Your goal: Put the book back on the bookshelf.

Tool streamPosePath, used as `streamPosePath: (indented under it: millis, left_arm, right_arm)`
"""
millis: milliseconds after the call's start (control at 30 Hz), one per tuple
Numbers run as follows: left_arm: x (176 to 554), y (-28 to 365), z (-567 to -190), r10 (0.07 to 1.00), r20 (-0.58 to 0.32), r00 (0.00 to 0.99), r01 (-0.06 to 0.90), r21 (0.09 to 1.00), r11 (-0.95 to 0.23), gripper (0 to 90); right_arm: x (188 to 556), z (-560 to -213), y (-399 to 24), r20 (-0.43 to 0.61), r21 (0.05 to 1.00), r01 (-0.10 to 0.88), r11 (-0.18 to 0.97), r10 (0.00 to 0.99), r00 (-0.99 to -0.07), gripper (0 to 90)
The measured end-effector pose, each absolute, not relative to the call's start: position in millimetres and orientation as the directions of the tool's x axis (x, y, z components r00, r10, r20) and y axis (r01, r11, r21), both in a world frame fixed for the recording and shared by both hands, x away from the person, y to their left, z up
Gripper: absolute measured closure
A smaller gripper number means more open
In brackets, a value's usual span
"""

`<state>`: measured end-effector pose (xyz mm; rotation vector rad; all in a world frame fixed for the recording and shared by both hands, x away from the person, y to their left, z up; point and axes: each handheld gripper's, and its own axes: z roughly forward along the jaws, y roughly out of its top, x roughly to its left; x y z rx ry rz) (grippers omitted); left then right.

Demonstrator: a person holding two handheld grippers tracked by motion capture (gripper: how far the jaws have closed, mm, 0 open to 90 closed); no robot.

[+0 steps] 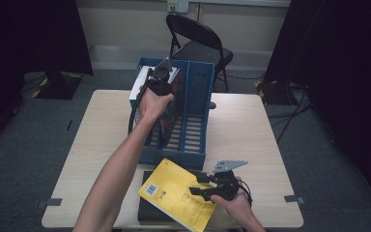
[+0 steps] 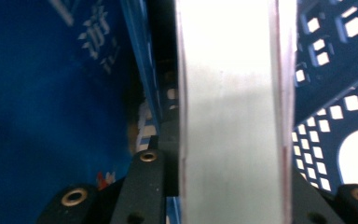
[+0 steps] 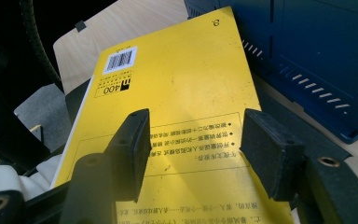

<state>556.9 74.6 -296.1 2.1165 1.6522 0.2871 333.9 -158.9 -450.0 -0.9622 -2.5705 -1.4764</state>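
A blue file holder point(image 1: 195, 116) with upright slots stands at the middle back of the table. My left gripper point(image 1: 160, 79) reaches down into its left slot and is shut on a thick book point(image 2: 233, 116), whose pale page edge stands between the jaws. The holder's perforated blue walls point(image 2: 326, 98) rise on both sides of the book. Near the front edge a yellow book point(image 1: 174, 193) with a barcode lies tilted on a black book point(image 1: 147, 210). My right gripper point(image 1: 199, 187) hovers at the yellow book's right side. Its jaws stand open over the yellow cover point(image 3: 177, 79), with nothing between them.
The light wooden table point(image 1: 256, 130) has bare surface left and right of the holder. A black folding chair point(image 1: 198, 41) stands behind the table. Dark curtains hang at both sides of the room, and cables lie on the grey floor.
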Motion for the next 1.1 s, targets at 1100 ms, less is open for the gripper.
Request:
streamPosePath:
  millis: [1100]
  left_arm:
    - [509.1, 100.9, -293.0, 0.875, -0.074, 0.479, 0.722, 0.6, -0.344, 51.2]
  right_arm:
    - [334.1, -450.2, -159.2, 0.32, 0.772, 0.527, 0.355, 0.498, -0.806, 42.2]
